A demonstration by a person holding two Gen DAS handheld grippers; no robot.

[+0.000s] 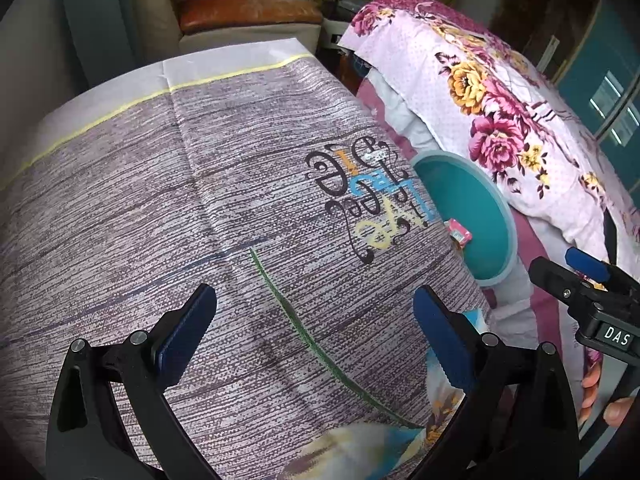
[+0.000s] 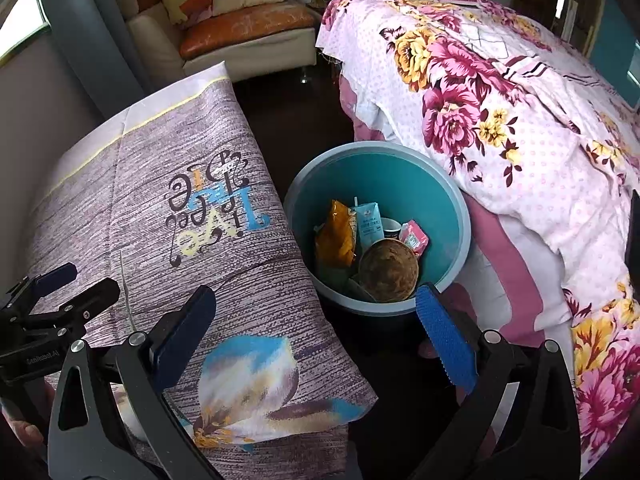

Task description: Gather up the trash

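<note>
Left gripper [image 1: 316,332] fingers apart over tablecloth [image 1: 160,200]; right gripper [image 2: 316,332] fingers apart, empty, near bin [image 2: 460,216] of trash [image 2: 388,268]

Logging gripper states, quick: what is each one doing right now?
Left gripper: open, holding nothing, over the tablecloth.
Right gripper: open, holding nothing, near the trash bin.

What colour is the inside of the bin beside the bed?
Teal, with a lighter grey-blue rim; the bin shows best in the right wrist view.
</note>
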